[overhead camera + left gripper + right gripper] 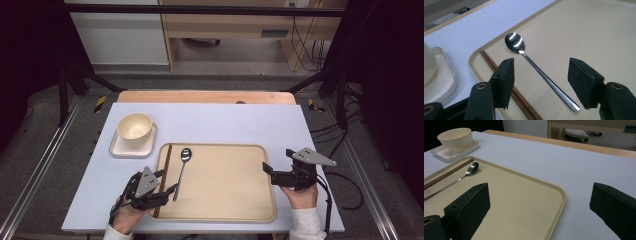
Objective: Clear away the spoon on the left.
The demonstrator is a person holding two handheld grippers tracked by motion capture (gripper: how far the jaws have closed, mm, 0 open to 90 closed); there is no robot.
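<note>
Slim shiny steel spoon, oval bowl, flat on matte beige tray beside brown chopsticks. Left gripper jaws apart above handle, gripping nothing; right gripper jaws wide, empty.

Tray centre and right unobstructed, spoon and chopsticks along left edge, bowl occupying table's far-left corner

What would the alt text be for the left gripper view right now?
A metal spoon lies on a beige tray, its handle running between the open fingers of the left gripper, untouched. Brown chopsticks lie along the tray's edge beside it, with a white dish on the pale table beyond.
</note>
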